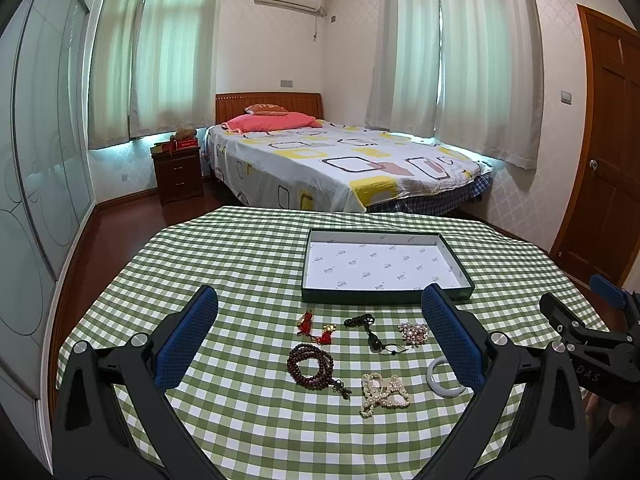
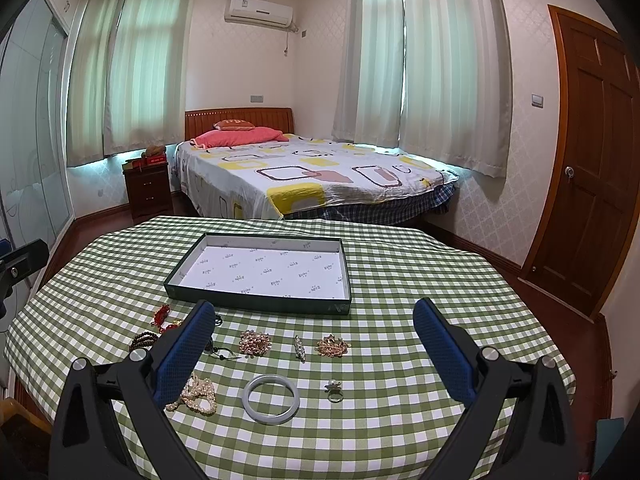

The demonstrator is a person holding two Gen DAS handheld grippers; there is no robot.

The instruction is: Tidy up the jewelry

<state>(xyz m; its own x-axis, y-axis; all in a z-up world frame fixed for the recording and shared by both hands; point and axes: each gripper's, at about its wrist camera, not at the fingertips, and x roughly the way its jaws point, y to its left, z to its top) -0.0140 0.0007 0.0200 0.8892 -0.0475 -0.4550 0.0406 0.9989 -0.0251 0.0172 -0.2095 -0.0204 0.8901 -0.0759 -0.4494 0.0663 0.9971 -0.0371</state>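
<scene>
A shallow dark green box (image 1: 384, 295) (image 2: 256, 302) with a white printed lining stands empty on the green checked table. In front of it lie a red charm (image 1: 314, 330), a black cord pendant (image 1: 370, 330), a pink bead cluster (image 1: 414, 333) (image 2: 255, 342), a dark wooden bead string (image 1: 310, 366), a pearl strand (image 1: 384, 394) (image 2: 196, 396), a pale jade bangle (image 2: 272, 399) (image 1: 442, 380), a silver clip (image 2: 299, 347), a gold brooch (image 2: 332, 347) and a ring (image 2: 333, 390). My left gripper (image 1: 320, 312) and right gripper (image 2: 316, 322) are open and empty, above the jewelry.
The round table (image 2: 440, 300) carries a green checked cloth. Behind it stand a bed (image 1: 340, 164), a dark nightstand (image 1: 178, 174) and curtained windows. A wooden door (image 2: 592, 160) is at the right, glass wardrobe doors (image 1: 40, 160) at the left. My right gripper's body (image 1: 592, 344) shows at the left wrist view's right edge.
</scene>
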